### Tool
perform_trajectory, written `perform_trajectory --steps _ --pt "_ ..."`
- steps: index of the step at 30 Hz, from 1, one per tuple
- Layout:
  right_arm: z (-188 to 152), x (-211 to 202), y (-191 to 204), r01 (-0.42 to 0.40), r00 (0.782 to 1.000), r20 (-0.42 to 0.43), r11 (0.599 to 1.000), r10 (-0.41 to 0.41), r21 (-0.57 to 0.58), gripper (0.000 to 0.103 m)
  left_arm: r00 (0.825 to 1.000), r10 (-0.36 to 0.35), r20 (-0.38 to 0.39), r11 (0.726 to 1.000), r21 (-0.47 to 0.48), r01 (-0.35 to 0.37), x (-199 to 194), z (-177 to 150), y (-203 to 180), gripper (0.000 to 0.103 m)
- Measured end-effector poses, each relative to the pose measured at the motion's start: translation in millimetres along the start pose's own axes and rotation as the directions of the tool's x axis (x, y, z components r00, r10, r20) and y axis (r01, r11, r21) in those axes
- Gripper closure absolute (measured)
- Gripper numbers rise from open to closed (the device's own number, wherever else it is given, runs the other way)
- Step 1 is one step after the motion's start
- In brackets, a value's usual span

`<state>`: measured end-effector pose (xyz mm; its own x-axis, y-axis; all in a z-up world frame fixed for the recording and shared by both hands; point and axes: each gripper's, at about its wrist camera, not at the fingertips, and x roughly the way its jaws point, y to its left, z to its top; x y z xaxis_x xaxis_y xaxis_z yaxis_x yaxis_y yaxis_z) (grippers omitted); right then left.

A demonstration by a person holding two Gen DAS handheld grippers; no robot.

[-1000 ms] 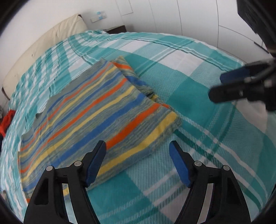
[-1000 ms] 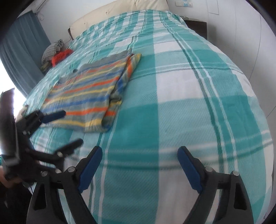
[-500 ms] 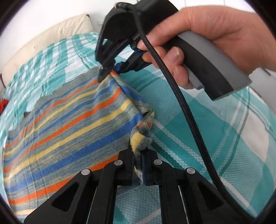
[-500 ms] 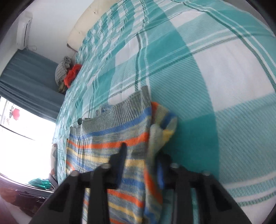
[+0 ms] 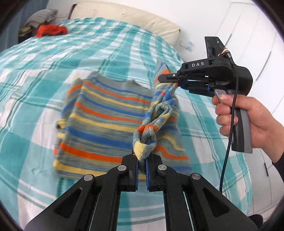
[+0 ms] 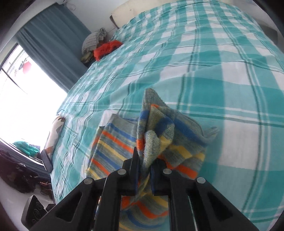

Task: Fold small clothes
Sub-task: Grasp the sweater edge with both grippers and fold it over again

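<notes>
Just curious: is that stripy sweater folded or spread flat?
Partly folded: the striped sweater lies doubled on the bed, one edge pinched up by both grippers.

We see open checked bedspread (image 5: pixel 35 110) all round the striped sweater (image 5: pixel 106 120), widest at nine o'clock and at three o'clock beyond the person's hand (image 5: pixel 248 120). At eleven o'clock a red garment (image 5: pixel 51 30) and a grey bundle (image 5: pixel 42 16) crowd the bed's far corner; the cream headboard (image 5: pixel 127 16) closes off twelve o'clock.
</notes>
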<state>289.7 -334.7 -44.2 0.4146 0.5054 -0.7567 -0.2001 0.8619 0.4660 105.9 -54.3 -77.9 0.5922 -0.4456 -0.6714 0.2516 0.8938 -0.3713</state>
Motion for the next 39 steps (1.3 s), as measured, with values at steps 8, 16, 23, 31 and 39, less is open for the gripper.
perform_trajectory --steps 8,16,23,31,39 --pt "9.3 99.1 75.9 -0.028 0.997 -0.07 0.999 0.025 -0.035 0.093 0.995 0.096 -0.027 0.991 -0.092 -0.098 6.1 3.3 63.7 0.099" --pt "4.0 103.9 87.2 -0.195 0.981 0.033 0.979 0.193 0.059 0.034 0.988 0.148 -0.047 0.98 -0.127 -0.153 -4.5 7.2 95.7 0.043" --pt "-41.2 18.5 74.3 0.018 0.995 0.102 0.987 -0.001 -0.16 0.035 0.991 0.133 -0.019 0.989 -0.068 -0.134 -4.7 22.4 87.6 0.037" --pt "-169.3 43.7 69.7 -0.055 0.989 -0.15 0.973 0.021 -0.225 0.052 0.962 0.205 -0.179 0.974 -0.06 -0.219 49.9 30.8 103.9 0.082" --pt "-155.2 -9.0 62.2 -0.003 0.999 0.051 0.984 0.012 -0.178 0.057 0.98 0.188 -0.065 0.981 -0.032 -0.19 3.5 59.5 103.1 0.039"
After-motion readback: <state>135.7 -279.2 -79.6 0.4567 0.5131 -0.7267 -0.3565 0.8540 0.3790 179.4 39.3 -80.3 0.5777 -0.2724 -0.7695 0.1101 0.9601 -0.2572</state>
